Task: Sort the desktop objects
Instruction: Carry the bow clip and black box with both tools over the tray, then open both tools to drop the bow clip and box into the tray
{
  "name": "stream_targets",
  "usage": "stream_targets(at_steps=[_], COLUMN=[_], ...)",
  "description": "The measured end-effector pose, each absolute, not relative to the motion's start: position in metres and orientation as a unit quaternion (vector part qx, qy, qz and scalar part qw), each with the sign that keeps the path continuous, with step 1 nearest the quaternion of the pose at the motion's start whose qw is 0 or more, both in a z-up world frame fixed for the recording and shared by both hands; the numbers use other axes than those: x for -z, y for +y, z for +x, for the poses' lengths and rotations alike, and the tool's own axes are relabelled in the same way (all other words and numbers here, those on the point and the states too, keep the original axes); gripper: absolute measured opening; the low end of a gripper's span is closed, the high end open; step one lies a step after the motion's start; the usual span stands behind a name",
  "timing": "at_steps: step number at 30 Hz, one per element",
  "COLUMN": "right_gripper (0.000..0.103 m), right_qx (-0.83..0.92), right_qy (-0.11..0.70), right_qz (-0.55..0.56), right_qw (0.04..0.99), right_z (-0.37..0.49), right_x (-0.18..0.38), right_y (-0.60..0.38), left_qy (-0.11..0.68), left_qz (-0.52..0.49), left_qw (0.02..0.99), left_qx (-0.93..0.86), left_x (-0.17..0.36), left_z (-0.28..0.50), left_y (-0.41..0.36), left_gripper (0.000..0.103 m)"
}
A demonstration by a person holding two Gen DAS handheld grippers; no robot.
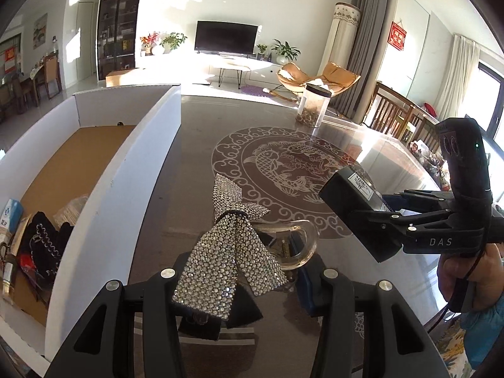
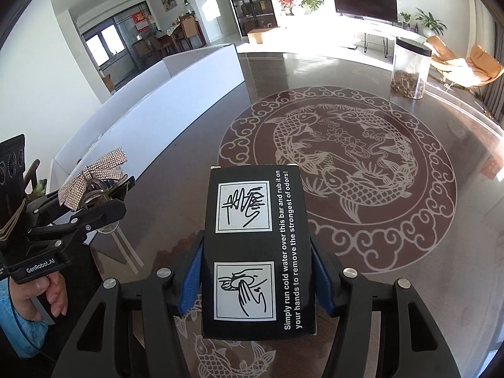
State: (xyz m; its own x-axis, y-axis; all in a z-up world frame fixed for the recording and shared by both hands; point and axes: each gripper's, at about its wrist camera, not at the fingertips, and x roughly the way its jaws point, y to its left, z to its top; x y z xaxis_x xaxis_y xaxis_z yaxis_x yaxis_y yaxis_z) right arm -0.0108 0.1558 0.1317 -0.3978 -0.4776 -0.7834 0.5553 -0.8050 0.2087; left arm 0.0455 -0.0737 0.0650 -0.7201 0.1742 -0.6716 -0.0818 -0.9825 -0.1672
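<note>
Both jaws clamp: left hair clip (image 1: 239, 245), right box (image 2: 258, 249).

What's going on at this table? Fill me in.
A person is sorting desktop items with a handheld tool in each hand. The left tool is shut on a rhinestone bow hair clip, and the right tool is shut on a black soap-bar box printed with hand-washing pictures. Both are held above the dark fish-pattern table. A white cardboard box on the left already holds a few items. A clear lidded jar stands at the table's far side.
</note>
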Motion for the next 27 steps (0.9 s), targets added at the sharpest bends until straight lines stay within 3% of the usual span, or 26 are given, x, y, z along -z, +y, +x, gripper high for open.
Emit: stream_targets(at_steps=[8, 14, 21, 27], right_gripper=[0.060, 0.060, 0.060, 0.062], right_qx=[0.822, 0.797, 0.766, 0.743], right_qy=[0.049, 0.070, 0.130, 0.162], right_qz=[0.386, 0.345, 0.368, 0.414], right_qw=[0.415, 0.492, 0.511, 0.500], right_z=[-0.013, -0.018, -0.031, -0.043], right_x=[-0.202, -0.236, -0.202, -0.150], right_y=[0.057, -0.055, -0.170, -0.213], left_qy=[-0.103, -0.156, -0.170, -0.160], left_qz=[-0.338, -0.383, -0.454, -0.507], left_qw=[-0.047, -0.126, -0.159, -0.191], left_qx=[-0.934, -0.902, -0.860, -0.825], left_x=[-0.125, -0.106, -0.052, -0.020], left_z=[0.052, 0.039, 0.019, 0.016], left_y=[-0.200, -0.295, -0.332, -0.336], left_gripper=[0.048, 0.048, 0.048, 0.049])
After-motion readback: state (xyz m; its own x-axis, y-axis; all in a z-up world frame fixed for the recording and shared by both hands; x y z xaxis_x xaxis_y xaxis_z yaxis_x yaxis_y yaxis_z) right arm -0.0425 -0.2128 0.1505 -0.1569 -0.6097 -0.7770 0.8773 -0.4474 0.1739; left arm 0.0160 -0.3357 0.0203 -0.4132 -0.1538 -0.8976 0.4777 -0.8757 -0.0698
